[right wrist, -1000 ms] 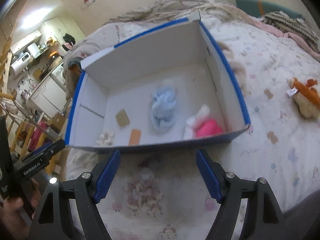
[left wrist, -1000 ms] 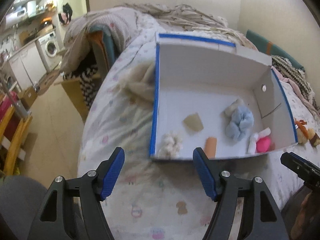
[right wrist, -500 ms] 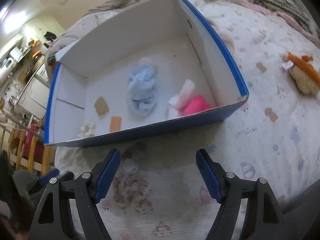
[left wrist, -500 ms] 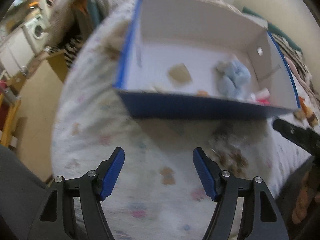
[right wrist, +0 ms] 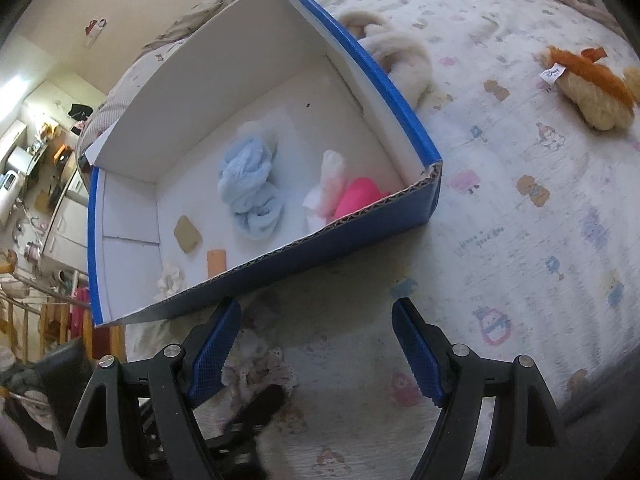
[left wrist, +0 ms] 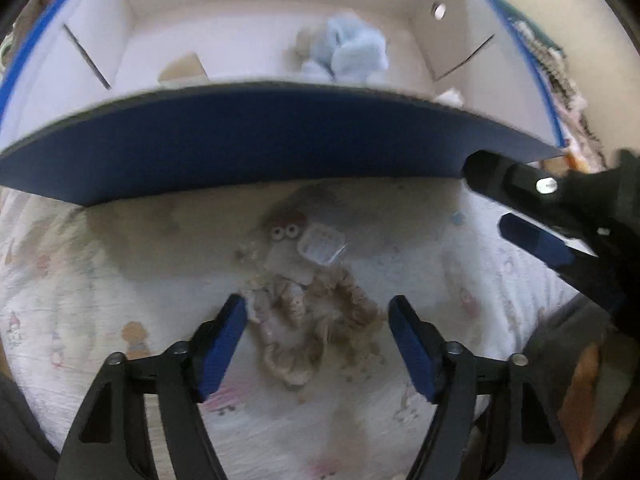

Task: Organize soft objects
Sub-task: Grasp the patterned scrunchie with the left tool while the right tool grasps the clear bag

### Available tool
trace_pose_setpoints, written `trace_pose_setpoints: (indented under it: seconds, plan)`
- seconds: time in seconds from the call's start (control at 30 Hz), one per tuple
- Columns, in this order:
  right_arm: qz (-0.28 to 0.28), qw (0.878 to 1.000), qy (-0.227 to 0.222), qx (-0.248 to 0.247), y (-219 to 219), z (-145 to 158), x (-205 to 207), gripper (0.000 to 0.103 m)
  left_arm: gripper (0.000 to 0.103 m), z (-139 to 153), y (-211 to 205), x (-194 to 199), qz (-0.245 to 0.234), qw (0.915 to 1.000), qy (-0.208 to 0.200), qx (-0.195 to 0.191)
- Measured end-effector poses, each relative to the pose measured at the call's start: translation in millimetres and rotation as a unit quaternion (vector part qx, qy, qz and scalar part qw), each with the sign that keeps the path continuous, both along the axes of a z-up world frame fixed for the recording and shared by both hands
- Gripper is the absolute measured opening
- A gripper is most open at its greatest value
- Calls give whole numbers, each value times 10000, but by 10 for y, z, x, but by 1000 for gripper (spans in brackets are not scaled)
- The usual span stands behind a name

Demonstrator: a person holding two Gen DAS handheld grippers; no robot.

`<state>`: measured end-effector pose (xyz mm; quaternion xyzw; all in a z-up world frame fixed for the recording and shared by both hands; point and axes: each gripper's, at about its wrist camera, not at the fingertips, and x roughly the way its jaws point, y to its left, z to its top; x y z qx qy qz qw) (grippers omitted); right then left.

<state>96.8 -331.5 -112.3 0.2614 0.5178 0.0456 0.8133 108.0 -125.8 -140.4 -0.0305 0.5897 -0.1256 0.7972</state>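
A frilly brown-and-cream soft toy (left wrist: 304, 312) with googly eyes and a white tag lies on the bedspread in front of the blue box (left wrist: 280, 144). My left gripper (left wrist: 318, 320) points down over it. Its jaws are opening, with the toy's lower part between them and the pads not pressing on it. My right gripper (right wrist: 316, 320) stands open over bare bedspread near the box's front wall (right wrist: 360, 232). In the right wrist view the toy (right wrist: 256, 368) shows at lower left under a blurred black finger of the left gripper (right wrist: 256, 412). The right gripper (left wrist: 540, 240) also shows at the left wrist view's right edge.
The box holds a light blue cloth (right wrist: 250, 188), a pink and white toy (right wrist: 352, 200), a tan pad (right wrist: 187, 234), an orange piece (right wrist: 216, 263) and a white frilly bit (right wrist: 170, 278). A cream fluffy thing (right wrist: 400, 56) lies beside the box and an orange plush (right wrist: 592, 88) at far right.
My left gripper has come down and tilted from over the box to the frilly toy in front of it, which now lies between its fingers. The right gripper has sunk a little and rolled.
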Motion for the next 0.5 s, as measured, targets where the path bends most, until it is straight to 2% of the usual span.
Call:
trace_pose_setpoints:
  seconds: [0.1, 0.17, 0.23, 0.33, 0.5]
  plan:
    - [6, 10000, 17, 19, -7, -9, -3, 83, 73, -144, -102, 85, 63, 9993, 305, 182]
    - [-4, 10000, 30, 46, -16, -11, -4, 83, 67, -229, -144, 114, 86, 9987, 427, 283]
    - [-18, 9999, 50, 92, -20, -15, 1, 82, 34, -269, -169, 114, 32, 9986, 407, 332]
    - [-29, 9999, 102, 132, -25, -36, 16, 82, 18, -274, -125, 148, 36, 9990, 282, 332]
    - [-60, 9997, 179, 131, -39, -74, 25, 82, 17, -252, 132, 183, 56, 9987, 504, 36]
